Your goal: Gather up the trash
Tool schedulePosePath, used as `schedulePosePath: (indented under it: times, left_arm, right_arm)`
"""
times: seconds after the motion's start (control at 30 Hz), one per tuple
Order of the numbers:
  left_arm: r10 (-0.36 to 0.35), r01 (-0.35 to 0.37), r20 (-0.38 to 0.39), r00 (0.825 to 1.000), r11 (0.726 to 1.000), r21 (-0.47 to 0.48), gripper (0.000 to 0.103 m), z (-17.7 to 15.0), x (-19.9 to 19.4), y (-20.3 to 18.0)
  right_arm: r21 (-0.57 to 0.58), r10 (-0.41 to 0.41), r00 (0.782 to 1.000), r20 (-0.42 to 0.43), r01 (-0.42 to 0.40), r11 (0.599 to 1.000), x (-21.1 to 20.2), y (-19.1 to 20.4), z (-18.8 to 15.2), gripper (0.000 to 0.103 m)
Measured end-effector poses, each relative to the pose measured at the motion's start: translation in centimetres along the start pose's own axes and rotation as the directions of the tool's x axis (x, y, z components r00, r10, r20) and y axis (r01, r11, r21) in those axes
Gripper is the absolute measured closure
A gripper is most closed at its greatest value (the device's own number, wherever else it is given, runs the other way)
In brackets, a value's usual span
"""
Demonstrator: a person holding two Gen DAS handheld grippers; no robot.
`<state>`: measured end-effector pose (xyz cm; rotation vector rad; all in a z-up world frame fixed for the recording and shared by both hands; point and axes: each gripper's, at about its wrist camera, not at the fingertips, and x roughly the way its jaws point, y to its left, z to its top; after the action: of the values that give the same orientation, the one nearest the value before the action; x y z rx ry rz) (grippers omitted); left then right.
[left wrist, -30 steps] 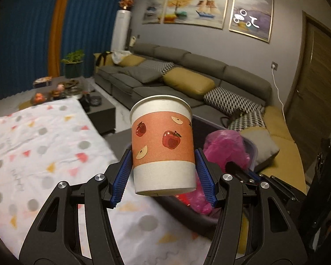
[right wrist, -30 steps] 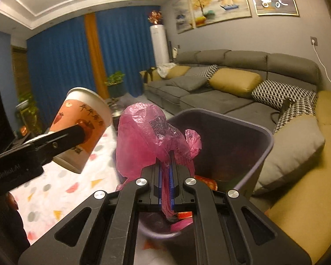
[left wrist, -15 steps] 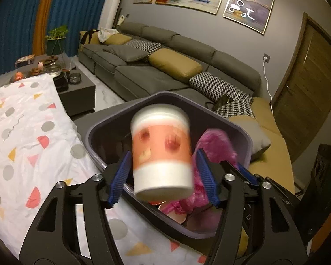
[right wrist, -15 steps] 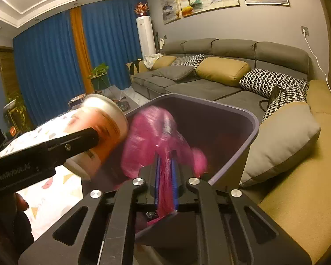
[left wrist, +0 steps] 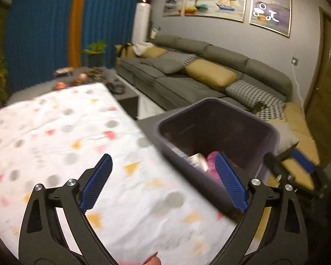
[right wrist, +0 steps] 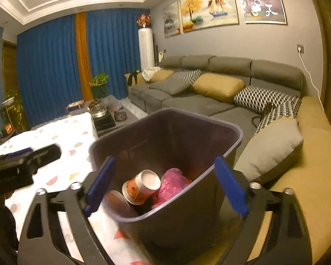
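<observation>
A dark purple bin (right wrist: 231,130) stands by the table's edge. Inside it an orange apple-print paper cup (right wrist: 141,186) lies on its side beside a crumpled pink plastic bag (right wrist: 173,182). Over the bin's near rim, my right gripper (right wrist: 164,159) has its jaws opening wide with nothing held between them. My left gripper (left wrist: 162,156) hovers over the tablecloth just left of the bin (left wrist: 214,101); its jaws are opening too and hold nothing. The pink bag (left wrist: 210,161) shows past its right finger. Each gripper appears blurred at the edge of the other's view.
A white cloth with coloured dots and triangles (left wrist: 66,143) covers the table left of the bin. Behind it runs a grey corner sofa (right wrist: 198,103) with yellow and patterned cushions. A low table with dishes (right wrist: 103,112) sits farther back. A wooden door (left wrist: 328,88) is at the right.
Both grippers have opened. The paper cup left the left jaws and the pink bag left the right jaws; both now lie in the bin. The left gripper swung left over the cloth.
</observation>
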<state>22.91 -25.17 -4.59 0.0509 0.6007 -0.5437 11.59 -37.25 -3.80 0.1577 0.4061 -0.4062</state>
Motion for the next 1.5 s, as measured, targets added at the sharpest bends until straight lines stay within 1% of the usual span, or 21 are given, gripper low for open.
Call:
schedulePosePath:
  times: [0.03, 0.13, 0.23, 0.33, 0.47, 0.67, 0.77, 0.97, 1.2, 1.5]
  left_arm:
    - [0.021, -0.021, 0.003, 1.000, 1.000, 0.008, 0.010, -0.5, -1.0, 0.2]
    - [0.068, -0.068, 0.032, 0.997, 0.998, 0.007, 0.009, -2.0, -4.4, 1.3]
    - [0.110, -0.109, 0.057, 0.992, 0.994, -0.013, 0.009, -2.8, -7.1, 2.4]
    - [0.152, -0.150, 0.092, 0.984, 0.988, -0.027, 0.009, -3.7, -10.3, 3.7]
    - [0.199, -0.198, 0.120, 0.972, 0.980, -0.026, 0.009, -4.8, -13.5, 4.4]
    - [0.211, -0.205, 0.121, 0.970, 0.977, -0.056, 0.009, -6.6, -17.1, 5.6]
    - [0.213, -0.205, 0.116, 0.970, 0.975, -0.083, 0.009, -7.4, -18.4, 6.6]
    - [0.211, -0.197, 0.136, 0.968, 0.974, -0.110, 0.009, -8.6, -21.3, 7.7]
    - [0.209, -0.191, 0.142, 0.968, 0.973, -0.130, 0.009, -9.1, -22.7, 8.5]
    - [0.209, -0.187, 0.155, 0.966, 0.971, -0.147, 0.009, -9.4, -23.9, 9.1]
  right_arm:
    - [-0.006, 0.003, 1.000, 0.002, -0.003, 1.000, -0.6, 0.4, 0.0, 0.005]
    - [-0.017, 0.009, 1.000, 0.005, -0.009, 1.000, -2.1, 1.5, -0.2, 0.005]
    - [-0.038, 0.005, 1.000, 0.014, -0.005, 0.999, -3.9, 3.0, -0.4, 0.005]
    - [-0.042, 0.005, 1.000, 0.015, -0.004, 0.999, -5.7, 4.2, -0.8, 0.005]
    - [-0.050, 0.000, 1.000, 0.016, 0.001, 0.999, -7.9, 5.7, -1.5, 0.005]
    - [-0.076, -0.002, 1.000, 0.016, 0.003, 0.997, -10.9, 7.8, -2.4, 0.005]
    - [-0.084, 0.010, 0.999, 0.031, -0.007, 0.996, -12.5, 8.7, -2.8, 0.005]
    - [-0.090, 0.035, 0.998, 0.050, -0.030, 0.995, -15.2, 10.4, -3.5, 0.005]
    - [-0.103, 0.050, 0.997, 0.066, -0.043, 0.994, -17.2, 11.6, -4.0, 0.005]
    - [-0.122, 0.065, 0.994, 0.082, -0.055, 0.991, -18.3, 12.5, -4.2, 0.005]
